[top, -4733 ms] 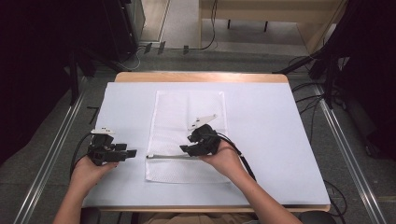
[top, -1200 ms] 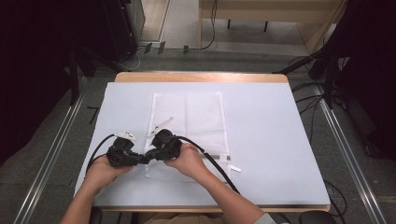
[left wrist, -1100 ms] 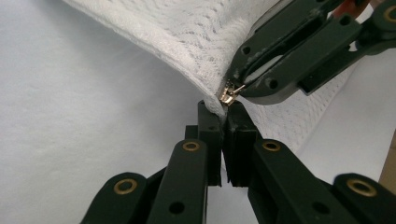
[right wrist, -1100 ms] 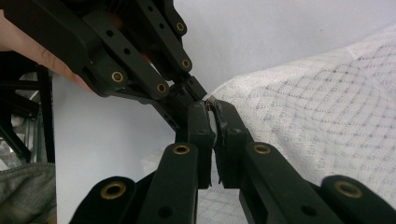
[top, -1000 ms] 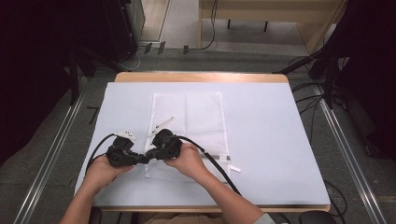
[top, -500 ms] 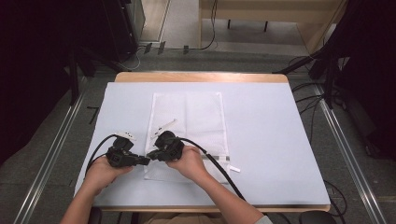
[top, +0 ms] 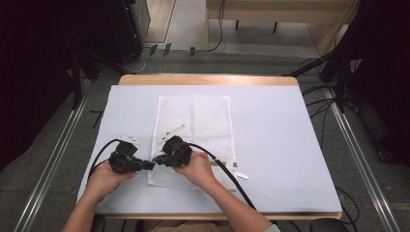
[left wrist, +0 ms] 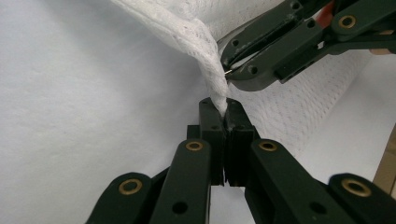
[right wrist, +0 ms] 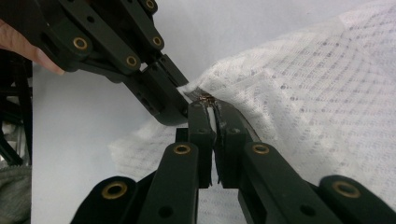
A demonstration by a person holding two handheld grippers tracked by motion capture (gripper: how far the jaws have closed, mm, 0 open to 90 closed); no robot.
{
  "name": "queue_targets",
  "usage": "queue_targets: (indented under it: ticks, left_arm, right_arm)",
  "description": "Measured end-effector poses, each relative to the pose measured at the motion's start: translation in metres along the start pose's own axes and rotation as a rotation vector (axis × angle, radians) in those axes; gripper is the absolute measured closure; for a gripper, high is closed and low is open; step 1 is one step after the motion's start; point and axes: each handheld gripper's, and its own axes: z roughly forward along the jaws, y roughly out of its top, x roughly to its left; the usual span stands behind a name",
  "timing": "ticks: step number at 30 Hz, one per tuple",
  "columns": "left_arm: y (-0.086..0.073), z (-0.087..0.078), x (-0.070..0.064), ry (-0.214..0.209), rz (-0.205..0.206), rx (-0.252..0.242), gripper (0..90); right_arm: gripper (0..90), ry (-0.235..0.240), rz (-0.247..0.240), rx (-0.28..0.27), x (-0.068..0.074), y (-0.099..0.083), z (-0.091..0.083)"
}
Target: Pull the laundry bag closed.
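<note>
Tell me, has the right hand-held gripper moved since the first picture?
Yes. The right hand-held gripper has gone left and nearer the person, to the mesh bag's near-left corner.

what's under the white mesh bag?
The pale blue table cover lies under the white mesh bag; the wooden table shows only at its far edge. Both tongs, left and right, pinch the bag's near-left corner up. Anything beneath the flat part is covered.
</note>
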Motion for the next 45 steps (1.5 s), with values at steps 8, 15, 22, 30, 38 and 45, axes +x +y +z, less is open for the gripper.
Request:
queue_targets:
  ticks: [8,15,22,30,38,45]
  left_arm:
    - [-0.003,-0.002,0.002,-0.020,-0.001,-0.007,89.7]
    - [-0.006,-0.003,0.004,-0.046,0.011,-0.028,89.3]
    - [-0.007,-0.003,0.004,-0.044,0.013,-0.024,89.2]
    - [-0.008,-0.003,0.004,-0.044,0.025,-0.026,88.9]
    - [-0.009,-0.007,0.005,-0.050,0.031,-0.033,89.0]
    - [-0.010,-0.009,0.008,-0.054,0.017,-0.039,89.0]
  right_arm:
    - [88.4,-0.033,0.028,0.028,-0.011,-0.007,-0.005]
    - [88.3,-0.023,0.040,0.035,-0.016,-0.012,-0.011]
    - [88.2,-0.028,0.062,0.047,-0.021,-0.016,-0.013]
    - [88.2,-0.042,0.054,0.076,-0.026,-0.022,-0.016]
    - [88.2,-0.046,0.046,0.066,-0.026,-0.021,-0.023]
    - [88.2,-0.058,0.065,0.070,-0.032,-0.023,-0.029]
